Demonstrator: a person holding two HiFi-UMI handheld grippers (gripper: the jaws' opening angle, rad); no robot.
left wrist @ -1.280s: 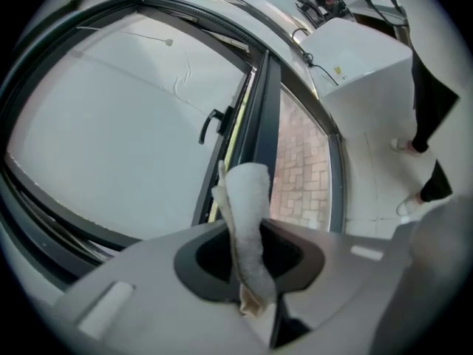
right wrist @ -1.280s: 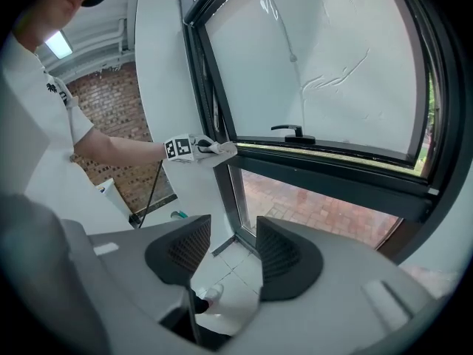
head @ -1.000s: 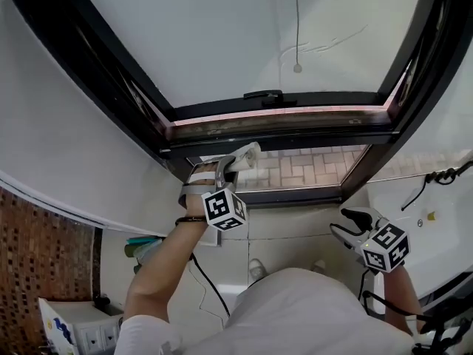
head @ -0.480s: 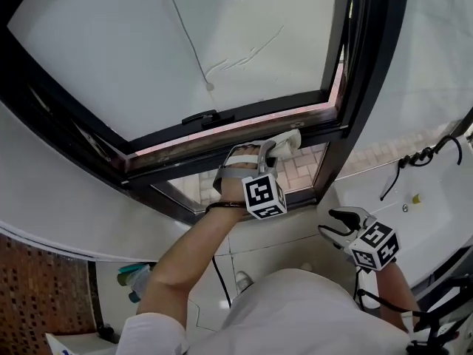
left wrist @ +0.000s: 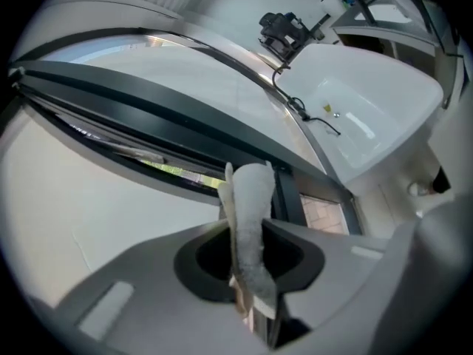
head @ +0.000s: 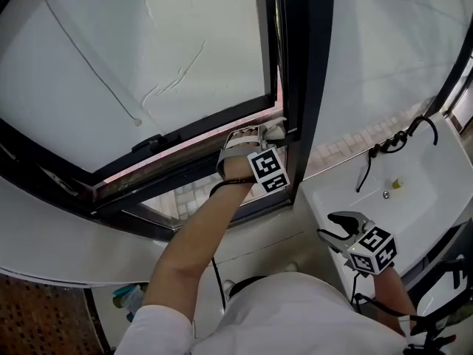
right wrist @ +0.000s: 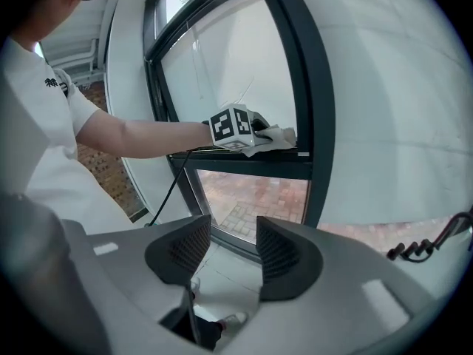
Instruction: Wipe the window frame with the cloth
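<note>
The cloth (left wrist: 249, 198) is gripped in the left claw (head: 267, 133) and held at the right end of the window frame's (head: 299, 65) rail, against the upright. Firm pressure into that corner is advised. The right claw (right wrist: 225, 251) is kept wide, empty.

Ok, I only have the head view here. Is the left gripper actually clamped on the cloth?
Observer: Yes. The left gripper view shows the left gripper shut on the cloth, which stands up between its jaws.
Operator: Right one?
Observer: The right gripper is open, with nothing between its jaws.
Operator: Cloth on the frame?
Observer: In the right gripper view it lies on the window frame, on the horizontal bar at its corner with the upright.
</note>
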